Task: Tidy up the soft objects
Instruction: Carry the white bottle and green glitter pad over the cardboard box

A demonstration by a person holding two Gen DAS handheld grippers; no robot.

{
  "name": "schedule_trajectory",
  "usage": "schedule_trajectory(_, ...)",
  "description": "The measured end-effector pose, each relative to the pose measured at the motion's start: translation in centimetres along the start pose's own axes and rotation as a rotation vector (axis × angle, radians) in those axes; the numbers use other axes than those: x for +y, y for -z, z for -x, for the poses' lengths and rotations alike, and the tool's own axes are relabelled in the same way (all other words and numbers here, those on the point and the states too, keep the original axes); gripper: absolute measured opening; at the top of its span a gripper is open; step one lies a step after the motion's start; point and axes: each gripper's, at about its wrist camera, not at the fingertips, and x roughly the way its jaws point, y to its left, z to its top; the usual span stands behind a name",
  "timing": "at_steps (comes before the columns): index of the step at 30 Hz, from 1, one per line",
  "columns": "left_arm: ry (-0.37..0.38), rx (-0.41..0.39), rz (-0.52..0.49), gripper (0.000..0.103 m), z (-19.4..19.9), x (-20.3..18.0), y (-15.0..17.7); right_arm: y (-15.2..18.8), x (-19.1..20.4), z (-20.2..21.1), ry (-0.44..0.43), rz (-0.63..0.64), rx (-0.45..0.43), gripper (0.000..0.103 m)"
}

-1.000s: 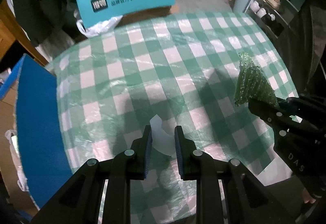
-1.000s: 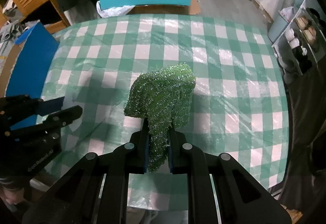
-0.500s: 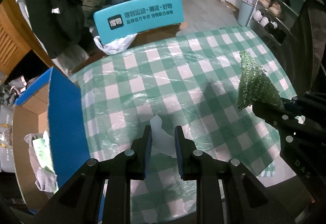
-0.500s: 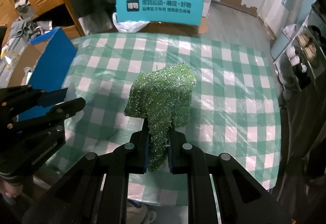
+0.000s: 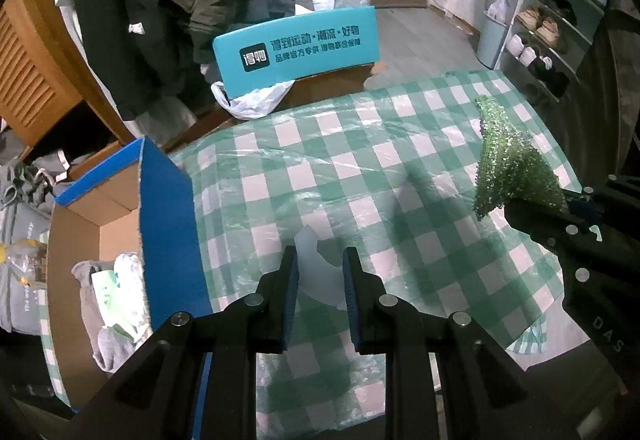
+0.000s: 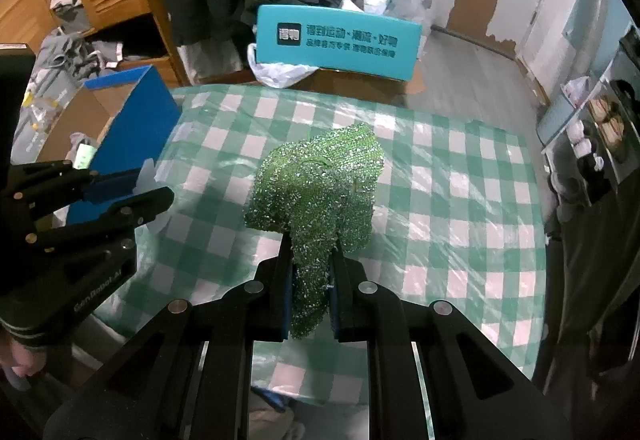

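Two soft things are held at once. Between the pads of the right gripper point(image 6: 308, 276) a green glittery scouring cloth point(image 6: 320, 184) is pinched by its lower end, the jaws clenched on it; it is judged light and limp, flopping over above the tips. A pale translucent soft piece point(image 5: 316, 268) is clamped in the left gripper point(image 5: 320, 272) and judged thin and pliable. Both grippers are pitched steeply down over the checked tablecloth point(image 5: 360, 176). Left of them an open cardboard box point(image 5: 108, 212) is seen.

The blue box point(image 5: 168, 224) wall hides part of the soft things point(image 5: 108, 292) inside; the shoes point(image 5: 544, 28) on the rack are too small to tell apart.
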Motion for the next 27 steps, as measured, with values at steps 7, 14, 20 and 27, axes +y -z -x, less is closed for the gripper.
schedule_trajectory(7,-0.021,-0.011,0.017,0.022,0.8,1.6,0.2,-0.5,1.1,0.7,-0.006,0.024,-0.017,0.013)
schedule_trajectory(14,-0.041,-0.031,0.021,0.022,1.8,3.0,0.4,-1.4,2.7,1.5,-0.025,0.052,-0.041,0.013)
schedule_trajectory(20,-0.062,-0.04,0.036,0.022,2.4,4.5,0.9,-2.0,4.1,1.5,-0.044,0.077,-0.048,0.013)
schedule_trajectory(27,-0.081,-0.045,0.062,0.022,2.8,6.6,1.6,-3.0,6.2,1.7,-0.068,0.109,-0.06,0.013)
